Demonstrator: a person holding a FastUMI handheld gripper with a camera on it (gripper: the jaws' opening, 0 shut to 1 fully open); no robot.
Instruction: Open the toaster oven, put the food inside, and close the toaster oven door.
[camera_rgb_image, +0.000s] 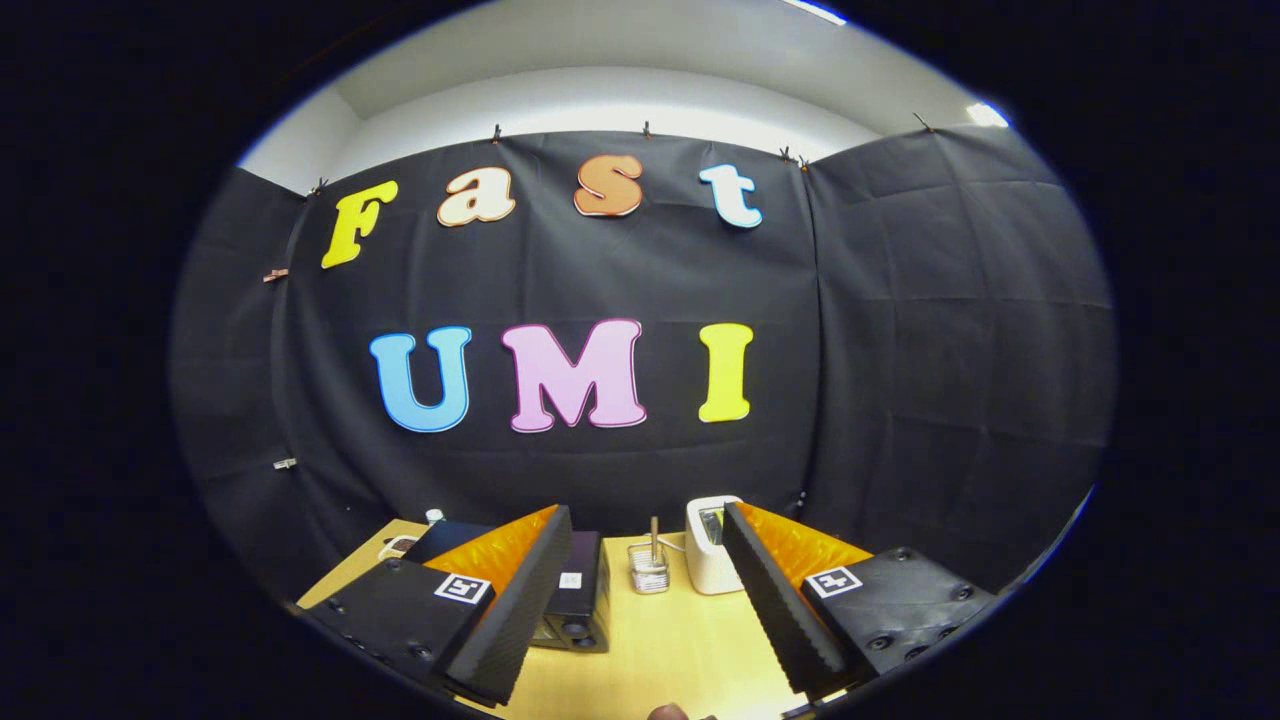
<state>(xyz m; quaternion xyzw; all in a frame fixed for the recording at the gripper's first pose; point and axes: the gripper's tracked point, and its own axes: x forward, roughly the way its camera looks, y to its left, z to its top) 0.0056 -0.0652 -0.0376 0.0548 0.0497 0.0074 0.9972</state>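
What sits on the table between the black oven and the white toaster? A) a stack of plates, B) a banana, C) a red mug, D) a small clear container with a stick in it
D: a small clear container with a stick upright in it stands between the black toaster oven and the white toaster, beyond the open tool, whose fingers hold nothing.

black toaster oven (580, 595) (door shut) behind left finger.

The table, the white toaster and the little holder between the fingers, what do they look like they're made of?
Table: pale wood or laminate, matte, even yellowish tone. White toaster: probably smooth plastic, with a faint sheen. Holder: seemingly clear glass or plastic over metal wire; too small to tell. The gripper is open, holding nothing.
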